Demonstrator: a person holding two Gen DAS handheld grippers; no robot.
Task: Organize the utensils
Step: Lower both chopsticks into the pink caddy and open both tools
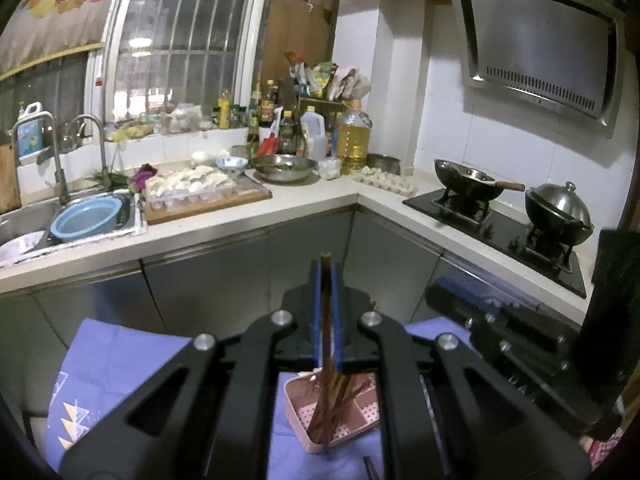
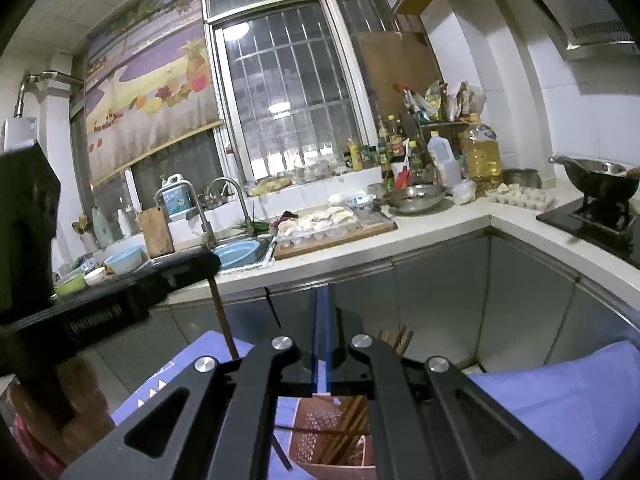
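My left gripper (image 1: 327, 270) is shut on a brown chopstick (image 1: 326, 320) that stands almost upright, its lower end in a pink perforated utensil basket (image 1: 298, 406) on a blue cloth (image 1: 120, 376). Several more brown chopsticks (image 1: 352, 390) lean in the basket. In the right wrist view my right gripper (image 2: 322, 304) is shut with nothing seen between its blue pads. The basket (image 2: 316, 428) with chopsticks (image 2: 352, 420) lies under it. The left gripper's body (image 2: 120, 296) shows at the left, with its held chopstick (image 2: 222, 320) hanging down. A dark chopstick (image 2: 280, 452) lies on the cloth.
A kitchen counter (image 1: 248, 216) runs behind, with a sink (image 1: 24, 220), a blue bowl (image 1: 86, 220), a board of dumplings (image 1: 200, 192), bottles, an oil jug (image 1: 352, 132) and egg tray. A gas stove (image 1: 500, 232) with two woks is at right. Steel cabinet doors stand below.
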